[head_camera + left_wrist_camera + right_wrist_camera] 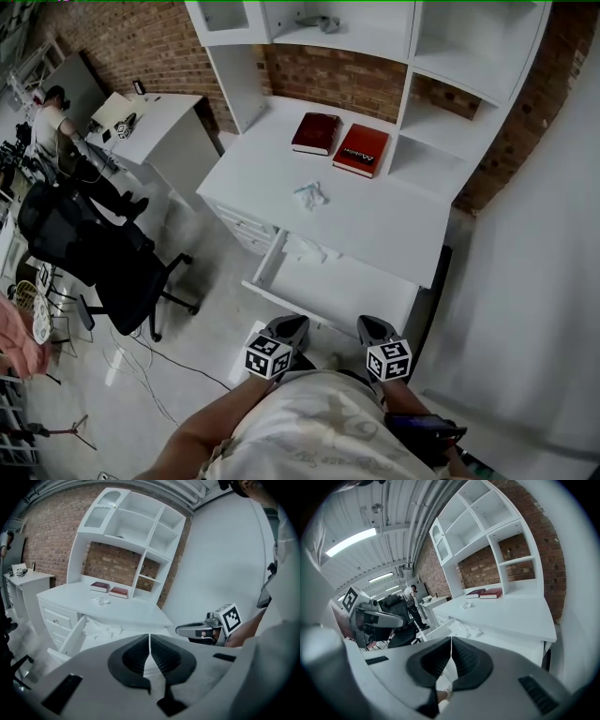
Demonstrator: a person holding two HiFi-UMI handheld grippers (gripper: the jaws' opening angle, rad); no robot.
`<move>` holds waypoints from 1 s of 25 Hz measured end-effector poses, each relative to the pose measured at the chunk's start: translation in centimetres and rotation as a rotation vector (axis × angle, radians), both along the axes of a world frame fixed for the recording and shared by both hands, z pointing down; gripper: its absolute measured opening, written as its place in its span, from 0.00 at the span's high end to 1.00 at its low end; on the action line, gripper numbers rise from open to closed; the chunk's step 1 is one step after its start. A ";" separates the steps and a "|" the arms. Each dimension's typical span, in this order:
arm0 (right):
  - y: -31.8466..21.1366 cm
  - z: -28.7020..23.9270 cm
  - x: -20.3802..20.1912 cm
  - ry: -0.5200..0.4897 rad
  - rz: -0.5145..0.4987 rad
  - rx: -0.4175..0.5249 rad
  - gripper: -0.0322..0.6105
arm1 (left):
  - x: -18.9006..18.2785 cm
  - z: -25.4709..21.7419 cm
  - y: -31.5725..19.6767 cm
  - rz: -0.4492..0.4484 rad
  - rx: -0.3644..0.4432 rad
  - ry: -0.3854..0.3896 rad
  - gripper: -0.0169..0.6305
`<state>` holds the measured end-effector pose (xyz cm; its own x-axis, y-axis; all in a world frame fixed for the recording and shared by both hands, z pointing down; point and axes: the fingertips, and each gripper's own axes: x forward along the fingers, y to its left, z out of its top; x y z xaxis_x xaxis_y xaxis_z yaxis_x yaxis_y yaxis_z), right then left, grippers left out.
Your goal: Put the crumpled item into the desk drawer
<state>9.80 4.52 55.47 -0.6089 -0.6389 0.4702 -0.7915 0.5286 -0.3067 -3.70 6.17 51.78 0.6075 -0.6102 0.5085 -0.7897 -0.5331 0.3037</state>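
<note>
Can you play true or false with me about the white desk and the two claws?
1. A crumpled item lies on the desk top. True.
2. The desk drawer is pushed shut. False: it is pulled out and open.
3. Two red books lie side by side on the desk top. True.
4. The left claw is holding the crumpled item. False: it is shut with nothing in it, and the item lies on the desk top, apart from it.
5. The right claw is wide open. False: its jaws are together, with nothing between them.
</note>
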 end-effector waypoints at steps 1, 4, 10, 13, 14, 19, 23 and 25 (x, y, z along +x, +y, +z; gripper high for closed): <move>-0.3 0.1 0.3 0.002 0.007 -0.001 0.91 | 0.2 0.0 -0.4 0.006 0.002 0.000 0.93; -1.1 0.3 1.0 0.005 0.029 -0.002 0.91 | 0.8 0.1 -1.4 0.029 0.004 0.004 0.93; -2.4 0.1 1.5 0.021 0.052 0.001 0.91 | 1.9 0.3 -3.7 0.057 0.008 0.029 0.93; -3.4 -0.4 1.5 0.030 0.065 0.001 0.91 | 2.1 0.4 -5.1 0.077 0.007 0.037 0.93; -3.8 -0.4 1.5 0.033 0.068 0.000 0.91 | 2.1 0.4 -5.7 0.082 0.007 0.039 0.93; -5.9 -0.6 1.4 0.044 0.094 -0.006 0.91 | 1.7 0.0 -8.5 0.103 0.015 0.045 0.93; -7.8 -1.0 0.2 0.042 0.101 0.000 0.91 | 0.6 0.0 -10.5 0.110 0.012 0.041 0.93; -8.6 -1.0 -0.4 0.043 0.099 -0.002 0.91 | 0.2 0.1 -11.4 0.111 0.010 0.043 0.93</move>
<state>9.40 -4.04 54.46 -0.5222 -0.6938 0.4959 -0.8522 0.4467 -0.2725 -3.49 -5.25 51.83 0.6929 -0.5427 0.4747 -0.7118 -0.6201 0.3300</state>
